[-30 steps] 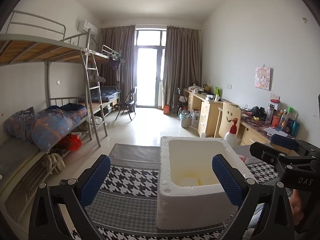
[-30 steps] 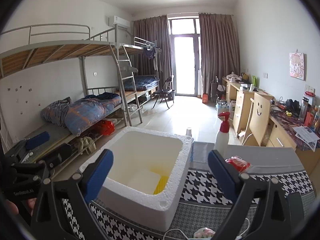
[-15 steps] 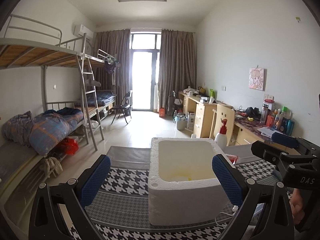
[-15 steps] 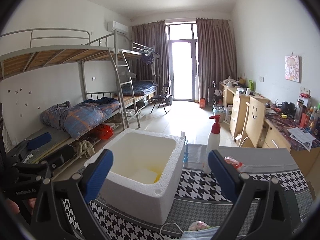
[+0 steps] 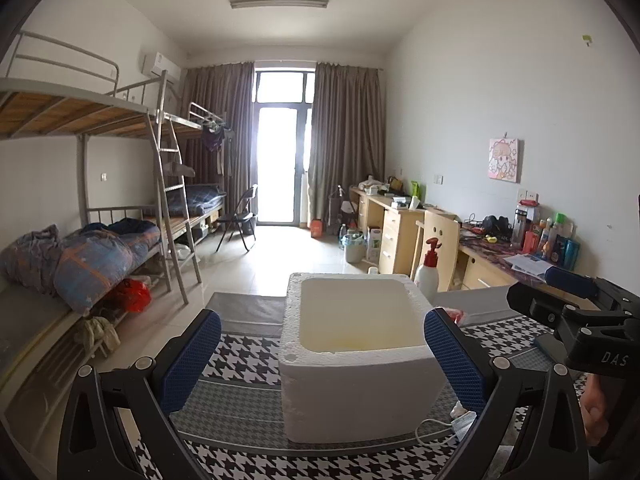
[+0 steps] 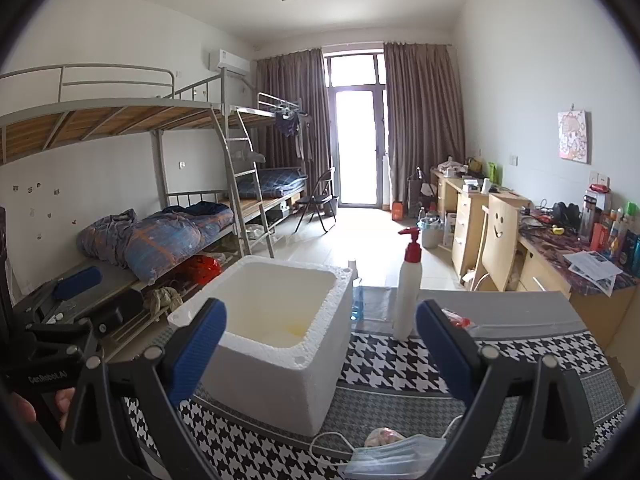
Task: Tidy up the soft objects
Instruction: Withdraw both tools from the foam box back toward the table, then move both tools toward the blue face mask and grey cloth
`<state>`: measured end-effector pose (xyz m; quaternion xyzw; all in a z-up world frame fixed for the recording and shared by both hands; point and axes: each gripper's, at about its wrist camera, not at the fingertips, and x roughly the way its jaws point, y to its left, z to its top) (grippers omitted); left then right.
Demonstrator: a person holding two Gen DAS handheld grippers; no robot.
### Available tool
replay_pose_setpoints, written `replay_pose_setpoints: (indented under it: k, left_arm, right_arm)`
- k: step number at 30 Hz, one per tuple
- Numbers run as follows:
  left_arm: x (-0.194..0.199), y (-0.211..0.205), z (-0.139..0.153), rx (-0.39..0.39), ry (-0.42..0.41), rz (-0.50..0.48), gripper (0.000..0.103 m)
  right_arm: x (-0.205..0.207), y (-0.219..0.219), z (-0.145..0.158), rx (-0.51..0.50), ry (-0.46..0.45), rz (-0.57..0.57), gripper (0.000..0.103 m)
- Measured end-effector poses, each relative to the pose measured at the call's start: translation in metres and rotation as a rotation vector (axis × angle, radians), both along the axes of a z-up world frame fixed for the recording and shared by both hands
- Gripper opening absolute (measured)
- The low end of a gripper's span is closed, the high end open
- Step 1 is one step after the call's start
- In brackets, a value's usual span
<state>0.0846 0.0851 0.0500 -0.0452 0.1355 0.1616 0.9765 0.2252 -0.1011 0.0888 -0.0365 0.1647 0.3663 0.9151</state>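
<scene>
Both the left gripper [image 5: 320, 354] and right gripper [image 6: 320, 344] hung with jaws apart and empty over the tabletop [image 6: 520, 364], so the pick-up looked unstarted: next, reaching the face mask [image 6: 394, 456] lying before the foam box [image 6: 276, 344].

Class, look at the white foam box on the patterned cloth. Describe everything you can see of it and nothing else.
The foam box is white, thick-walled and looks like beaded polystyrene, with rough, pitted rims. It stands upright and open, no lid in view. Its inside looks empty except for a yellowish stain on the floor. It sits on the black-and-white houndstooth cloth. A face mask lies near its front corner, and a pump bottle stands apart behind it. Neither claw touches it.
</scene>
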Motion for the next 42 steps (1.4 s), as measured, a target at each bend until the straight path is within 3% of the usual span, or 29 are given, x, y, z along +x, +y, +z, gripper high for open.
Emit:
replay_pose_setpoints:
  k: [11, 42]
  left_arm:
    - [-0.003, -0.01, -0.003, 0.012, -0.021, -0.027, 0.102]
    - [-0.002, -0.014, -0.035, -0.065, -0.022, -0.068, 0.102]
  right_arm:
    - [-0.004, -0.012, -0.004, 0.006, -0.015, -0.023, 0.097]
    - [-0.006, -0.039, -0.033, 0.003, 0.017, -0.06, 0.097]
